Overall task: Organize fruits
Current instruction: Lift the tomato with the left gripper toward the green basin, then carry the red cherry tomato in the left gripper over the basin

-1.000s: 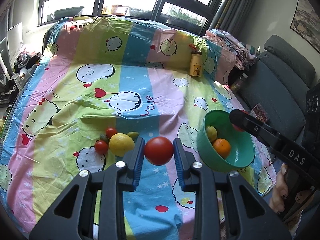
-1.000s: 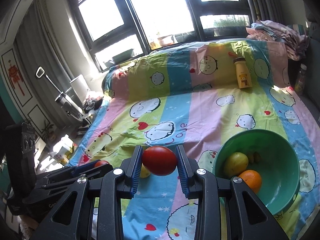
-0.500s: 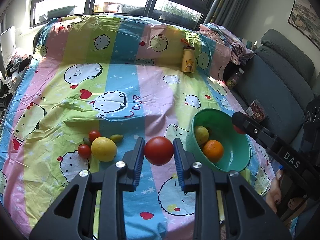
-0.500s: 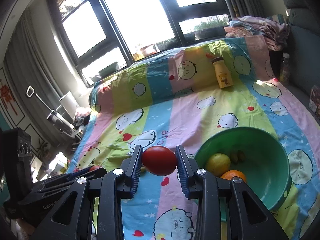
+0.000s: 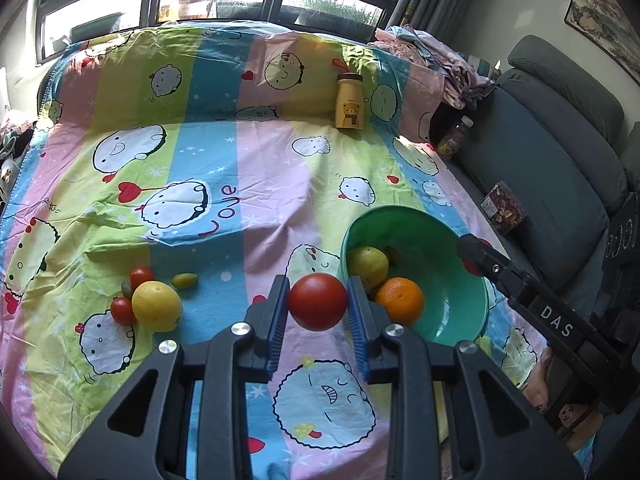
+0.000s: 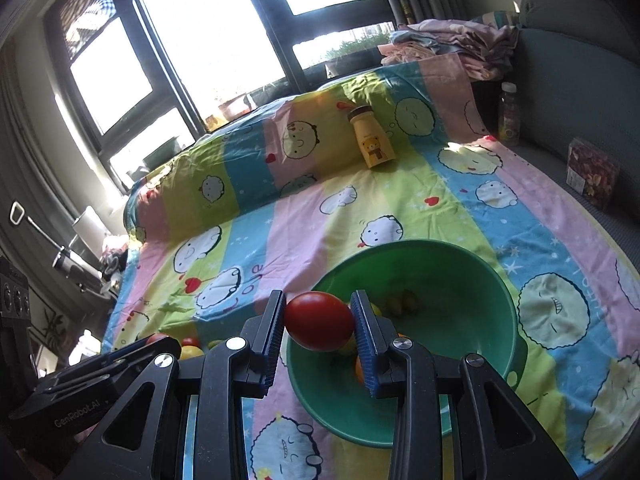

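My left gripper (image 5: 318, 285) is shut on a red tomato (image 5: 318, 301), held above the striped cloth just left of the green bowl (image 5: 448, 280). An orange (image 5: 400, 301) and a yellow-green fruit (image 5: 367, 266) lie in that bowl. A lemon (image 5: 157, 306), two small tomatoes (image 5: 141, 276) and a small green fruit (image 5: 185, 280) lie on the cloth to the left. My right gripper (image 6: 318, 300) is shut on another red tomato (image 6: 319, 321), over the near left rim of the bowl (image 6: 472, 312). Its tip shows in the left wrist view too, over the bowl's right side.
A yellow bear bottle (image 5: 349, 101) stands at the back of the cartoon-print cloth (image 5: 260, 168). A grey sofa (image 5: 560, 168) runs along the right, with a snack packet (image 5: 505, 208) and a small bottle (image 5: 454, 138). Folded clothes (image 6: 452, 44) lie by the windows.
Both grippers, each with its tomato, have moved toward the green bowl, which now sits closer and larger. The right gripper has tilted and now hangs over the bowl's rim.
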